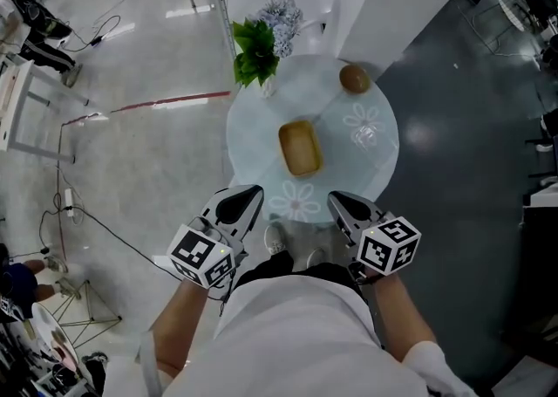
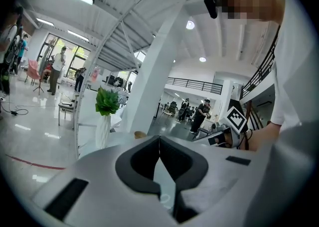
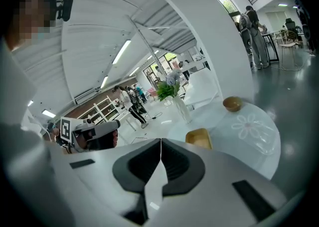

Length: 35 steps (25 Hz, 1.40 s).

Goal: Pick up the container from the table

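Left hand-held gripper (image 1: 254,192), right hand-held gripper (image 1: 335,200), table (image 1: 253,160) edge, central container (image 1: 300,147)

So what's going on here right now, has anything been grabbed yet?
A person stands at a round glass table with a gripper in each hand. The left gripper and the right gripper are both held low by the table's near edge, jaws together and holding nothing. The container, a shallow wooden one, lies in the middle of the table, apart from both grippers. A round bowl and a vase of greenery stand at the far side. The pick-up has not begun.
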### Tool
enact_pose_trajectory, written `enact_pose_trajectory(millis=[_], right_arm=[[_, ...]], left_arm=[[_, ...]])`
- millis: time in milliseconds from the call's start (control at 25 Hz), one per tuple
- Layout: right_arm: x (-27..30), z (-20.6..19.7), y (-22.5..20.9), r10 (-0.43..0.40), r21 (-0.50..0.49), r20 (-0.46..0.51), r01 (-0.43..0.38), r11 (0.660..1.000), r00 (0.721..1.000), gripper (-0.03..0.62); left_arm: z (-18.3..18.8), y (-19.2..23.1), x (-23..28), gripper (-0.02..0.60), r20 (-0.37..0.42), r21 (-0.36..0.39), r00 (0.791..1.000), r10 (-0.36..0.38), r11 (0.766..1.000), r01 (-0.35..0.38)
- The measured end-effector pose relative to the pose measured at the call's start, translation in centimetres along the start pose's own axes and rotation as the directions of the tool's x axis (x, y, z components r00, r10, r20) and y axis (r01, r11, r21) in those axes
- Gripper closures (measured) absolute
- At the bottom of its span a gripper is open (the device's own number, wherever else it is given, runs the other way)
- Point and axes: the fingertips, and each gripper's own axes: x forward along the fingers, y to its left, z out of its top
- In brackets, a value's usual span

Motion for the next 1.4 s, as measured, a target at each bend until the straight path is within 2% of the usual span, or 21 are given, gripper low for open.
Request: enact_pose_trajectory(millis=[400, 680, 1000, 1400], right_arm=[[2.1, 0.9, -1.5, 0.002, -0.002, -0.034, -0.002, 1.0, 0.999, 0.571], [4.3, 2.0, -3.6, 0.029, -0.016, -0.074, -0.03, 0.999, 0.997, 0.571], [7.1, 2.7, -8.0, 0.051, -0.029, -0.135, -0.055, 0.998, 0.99, 0.571], [11.2, 2.1, -13.5, 0.055, -0.039, -0.236, -0.066, 0.997, 0.97, 0.571]], left_arm=[[-0.2, 1.9, 0.7, 0.56, -0.012, -0.025, 0.999, 0.031, 0.999, -0.031], [-0.8, 2.9, 2.2, 0.56, -0.033, -0.05, 0.996, 0.084, 0.995, -0.085], [-1.7, 3.4, 5.5, 0.56, -0.055, -0.082, 0.987, 0.15, 0.985, -0.154], [-2.9, 4.1, 8.8, 0.56, -0.088, -0.134, 0.969, 0.233, 0.961, -0.243]])
